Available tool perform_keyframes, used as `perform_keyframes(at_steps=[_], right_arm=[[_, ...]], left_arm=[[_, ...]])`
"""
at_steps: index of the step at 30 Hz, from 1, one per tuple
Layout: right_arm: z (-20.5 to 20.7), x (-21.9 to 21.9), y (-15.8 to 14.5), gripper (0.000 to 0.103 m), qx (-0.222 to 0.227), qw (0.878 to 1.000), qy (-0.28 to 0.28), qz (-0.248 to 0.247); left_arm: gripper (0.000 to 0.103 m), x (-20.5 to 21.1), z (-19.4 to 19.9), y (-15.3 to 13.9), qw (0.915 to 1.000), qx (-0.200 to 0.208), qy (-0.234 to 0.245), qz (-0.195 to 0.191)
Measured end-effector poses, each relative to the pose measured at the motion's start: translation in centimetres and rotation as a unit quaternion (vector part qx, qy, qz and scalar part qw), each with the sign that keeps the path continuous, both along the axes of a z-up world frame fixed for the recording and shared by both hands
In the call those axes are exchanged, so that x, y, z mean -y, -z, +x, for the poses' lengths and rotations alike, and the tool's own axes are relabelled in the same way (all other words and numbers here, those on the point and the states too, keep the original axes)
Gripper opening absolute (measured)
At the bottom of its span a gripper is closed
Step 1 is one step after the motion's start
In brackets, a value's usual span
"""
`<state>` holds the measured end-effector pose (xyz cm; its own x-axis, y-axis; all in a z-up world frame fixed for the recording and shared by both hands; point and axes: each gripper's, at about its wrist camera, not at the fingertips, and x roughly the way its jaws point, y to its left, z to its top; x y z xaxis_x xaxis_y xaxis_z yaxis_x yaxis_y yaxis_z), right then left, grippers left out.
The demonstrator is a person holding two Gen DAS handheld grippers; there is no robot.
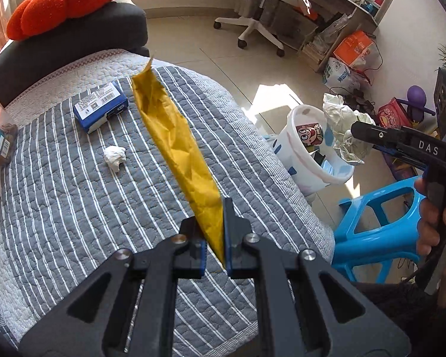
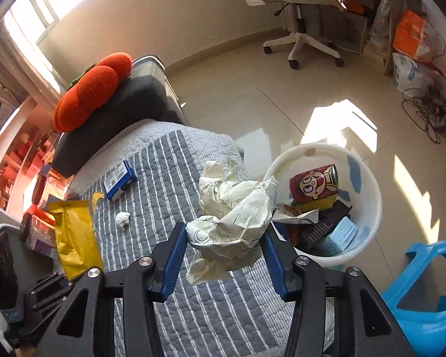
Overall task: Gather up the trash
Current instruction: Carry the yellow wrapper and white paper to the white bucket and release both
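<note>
A crumpled cream wrapper (image 2: pixel 232 223) is hanging clamped in the right gripper (image 2: pixel 223 255) jaws, just beside the white bin (image 2: pixel 368 178). The left gripper (image 1: pixel 214 238) jaws are pinching a yellow envelope (image 1: pixel 175 142) above the striped quilt (image 1: pixel 74 208), near the bin on the tiled floor (image 2: pixel 238 89).

Strong daylight pours in from a window (image 2: pixel 29 12) at the upper left of the right wrist view, blown out to white. Hard sun patches glare on the tiled floor (image 2: pixel 336 119), with crisp shadows between them. Both fisheye views bend straight lines and darken at the corners; focus stays sharp.
</note>
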<state>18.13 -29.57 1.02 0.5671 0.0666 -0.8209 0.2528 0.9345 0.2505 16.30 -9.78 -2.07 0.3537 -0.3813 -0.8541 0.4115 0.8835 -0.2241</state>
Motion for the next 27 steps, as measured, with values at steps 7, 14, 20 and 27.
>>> perform_keyframes(at_steps=[7, 14, 20, 27], right_arm=[[-2.4, 6.0, -0.4, 0.051, 0.0, 0.999, 0.043, -0.002], [-5.2, 11.3, -0.5, 0.051, -0.002, 0.997, 0.082, 0.003], [-7.7, 14.8, -0.1, 0.051, -0.007, 0.994, 0.112, 0.006], [-9.1, 17.4, 0.6, 0.051, -0.019, 0.991, 0.133, 0.003]], left_arm=[[0.01, 4.6, -0.1, 0.1, 0.9994, 0.005, 0.035, -0.005], [0.01, 10.7, -0.3, 0.2, 0.9964, 0.011, 0.082, -0.016], [0.01, 16.8, -0.5, 1.1, 0.9902, 0.02, 0.135, -0.028], [0.013, 20.3, 0.2, 3.3, 0.9871, 0.037, 0.154, -0.02]])
